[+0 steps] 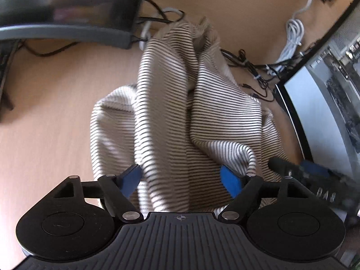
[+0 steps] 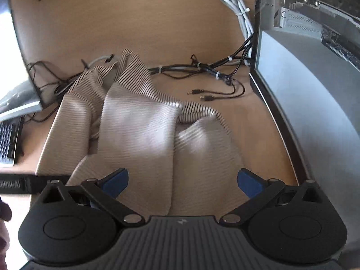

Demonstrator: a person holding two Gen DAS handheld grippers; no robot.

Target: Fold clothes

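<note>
Both my tools, left [image 1: 181, 180] and right [image 2: 182, 183], gape wide over the near edge of the crumpled shirt [image 1: 180, 103] on the surface [image 1: 45, 112], gripping nothing, poised to pinch its hem for a fold.

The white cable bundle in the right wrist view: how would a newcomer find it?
Start at the large silver computer case standing on the wooden desk. Along its near edge, toward the desk's far end, lies the coiled white cable bundle. The cables lower down are thin and black; this one is thick and pale.
</note>
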